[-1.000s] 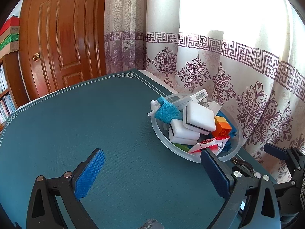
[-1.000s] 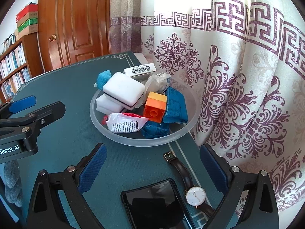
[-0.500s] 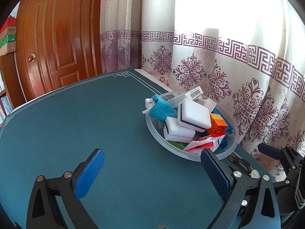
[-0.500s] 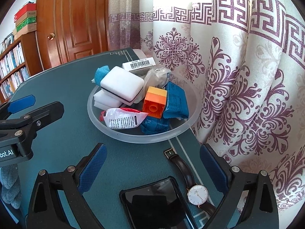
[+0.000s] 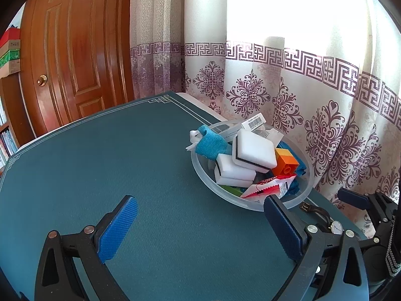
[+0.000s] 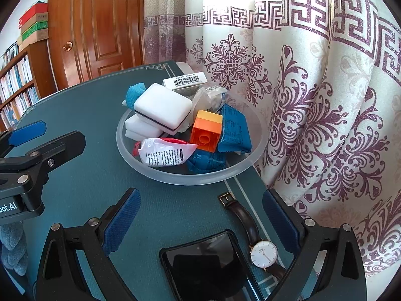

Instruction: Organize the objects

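1. I am looking across the bench (image 5: pixel 125 163), its teal cloth filling the lower left of the left wrist view; it is bare but for the cluster at the right.
2. The clear bowl (image 6: pixel 175 175) is sitting at centre frame in the right wrist view, heaped with white sponges (image 6: pixel 163 107), an orange block (image 6: pixel 206 130), blue packets (image 6: pixel 234 130) and a red-and-white sachet (image 6: pixel 163 151).
3. The phone (image 6: pixel 208 263) is lying at bottom centre, between my fingers, screen dark.
4. The watch (image 6: pixel 263 253) is lying just beside it on the right, its strap pointing toward the bowl.
5. I am holding my right hand-held gripper (image 6: pixel 198 215) released and empty above the phone and watch; my left hand-held gripper (image 5: pixel 200 225) is likewise released, hovering over bare cloth.
6. Judging the next pick to be the watch, I am planning to straddle the strap, not the glass face, and close gently, keeping clear of the phone.
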Demonstrator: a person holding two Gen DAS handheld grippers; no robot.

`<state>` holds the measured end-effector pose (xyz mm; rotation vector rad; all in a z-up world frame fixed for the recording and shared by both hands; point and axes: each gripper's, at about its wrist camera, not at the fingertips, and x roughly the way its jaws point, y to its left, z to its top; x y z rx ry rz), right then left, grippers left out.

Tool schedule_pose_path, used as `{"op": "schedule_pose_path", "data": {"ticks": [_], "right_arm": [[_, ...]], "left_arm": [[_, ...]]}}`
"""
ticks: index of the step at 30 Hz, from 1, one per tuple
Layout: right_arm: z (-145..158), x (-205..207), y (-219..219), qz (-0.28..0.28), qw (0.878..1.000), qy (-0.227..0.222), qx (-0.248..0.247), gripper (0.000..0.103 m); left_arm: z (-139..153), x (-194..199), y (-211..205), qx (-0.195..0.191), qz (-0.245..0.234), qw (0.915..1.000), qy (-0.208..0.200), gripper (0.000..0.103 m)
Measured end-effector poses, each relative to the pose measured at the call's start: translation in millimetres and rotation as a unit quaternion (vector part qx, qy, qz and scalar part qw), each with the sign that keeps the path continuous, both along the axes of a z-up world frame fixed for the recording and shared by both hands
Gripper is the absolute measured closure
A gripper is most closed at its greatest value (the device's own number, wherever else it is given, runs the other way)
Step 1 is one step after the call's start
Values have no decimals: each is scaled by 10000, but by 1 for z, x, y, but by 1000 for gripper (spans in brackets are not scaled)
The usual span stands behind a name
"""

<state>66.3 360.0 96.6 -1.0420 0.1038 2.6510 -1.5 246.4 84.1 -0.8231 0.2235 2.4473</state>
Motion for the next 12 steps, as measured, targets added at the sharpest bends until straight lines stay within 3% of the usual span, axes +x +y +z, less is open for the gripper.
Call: {"op": "schedule_pose_path", "data": {"ticks": [12], "right_arm": [[-4,-3,-12,152,9999,-65,-35,4]], "left_arm": [[-3,2,-7,-46,61,9999,-81,0]]}}
